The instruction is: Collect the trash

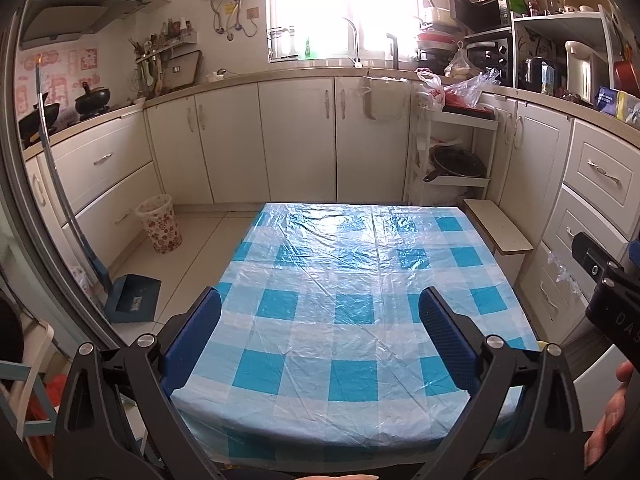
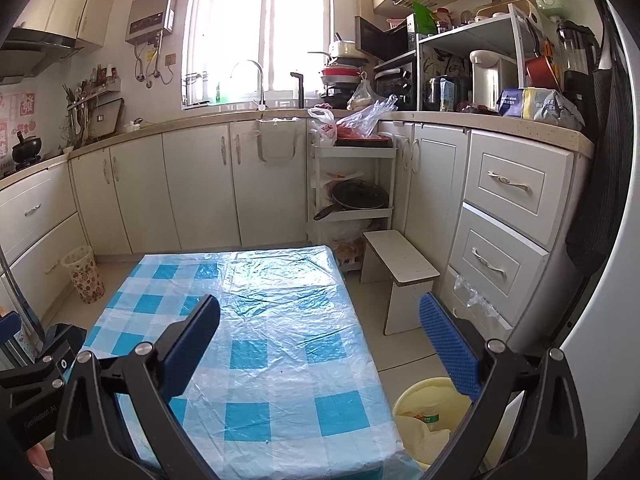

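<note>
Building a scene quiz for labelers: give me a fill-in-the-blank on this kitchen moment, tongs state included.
1. The table is covered by a blue and white ____ plastic cloth.
2. Both the left tongs and the right tongs are ____ and hold nothing.
3. The yellow bucket stands on the floor to the ____ of the table.
4. The flower-patterned bin stands on the ____.

Missing words: checked; open; right; floor

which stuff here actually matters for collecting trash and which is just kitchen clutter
For the job:
- yellow bin with trash inside, beside the table
- floral wastebasket
- dustpan
- left gripper and right gripper, both open, empty

Just lying about:
- checked table cover, bare
- stool
- frying pan on the trolley
</note>
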`<move>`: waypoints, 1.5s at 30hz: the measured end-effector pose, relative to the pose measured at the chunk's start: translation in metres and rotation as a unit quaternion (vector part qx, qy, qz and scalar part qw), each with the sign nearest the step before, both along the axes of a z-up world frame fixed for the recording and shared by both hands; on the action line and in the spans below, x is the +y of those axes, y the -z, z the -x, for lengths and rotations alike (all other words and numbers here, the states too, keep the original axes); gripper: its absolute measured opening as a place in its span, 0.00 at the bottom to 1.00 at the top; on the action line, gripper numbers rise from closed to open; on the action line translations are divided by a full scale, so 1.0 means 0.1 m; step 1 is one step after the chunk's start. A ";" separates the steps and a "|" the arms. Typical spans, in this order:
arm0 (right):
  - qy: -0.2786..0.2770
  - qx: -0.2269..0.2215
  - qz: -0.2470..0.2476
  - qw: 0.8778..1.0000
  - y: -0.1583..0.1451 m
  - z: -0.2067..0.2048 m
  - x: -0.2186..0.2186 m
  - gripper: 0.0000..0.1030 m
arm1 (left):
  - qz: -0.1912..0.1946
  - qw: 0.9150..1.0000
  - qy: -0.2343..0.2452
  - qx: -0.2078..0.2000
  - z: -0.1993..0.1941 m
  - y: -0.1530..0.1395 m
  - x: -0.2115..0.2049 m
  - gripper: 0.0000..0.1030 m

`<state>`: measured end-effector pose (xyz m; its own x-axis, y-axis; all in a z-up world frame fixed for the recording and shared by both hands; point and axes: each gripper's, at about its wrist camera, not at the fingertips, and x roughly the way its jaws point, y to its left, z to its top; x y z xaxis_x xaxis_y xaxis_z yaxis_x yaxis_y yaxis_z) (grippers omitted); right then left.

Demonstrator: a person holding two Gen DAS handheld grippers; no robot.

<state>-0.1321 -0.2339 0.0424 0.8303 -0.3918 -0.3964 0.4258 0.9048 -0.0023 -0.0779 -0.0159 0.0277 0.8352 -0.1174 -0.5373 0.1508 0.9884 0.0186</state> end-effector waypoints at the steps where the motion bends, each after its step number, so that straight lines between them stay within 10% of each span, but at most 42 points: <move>1: 0.000 0.000 -0.003 1.000 0.00 0.00 -0.01 0.93 | -0.002 1.000 -0.001 0.000 0.01 0.00 -0.01 0.92; 45: -0.011 0.007 0.002 1.000 -0.01 0.01 0.00 0.93 | -0.012 1.000 0.004 -0.005 0.05 -0.04 -0.05 0.93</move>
<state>-0.1327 -0.2343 0.0431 0.8333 -0.3749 -0.4064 0.4053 0.9141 -0.0122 -0.0828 -0.0213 0.0313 0.8400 -0.1117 -0.5309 0.1593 0.9862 0.0446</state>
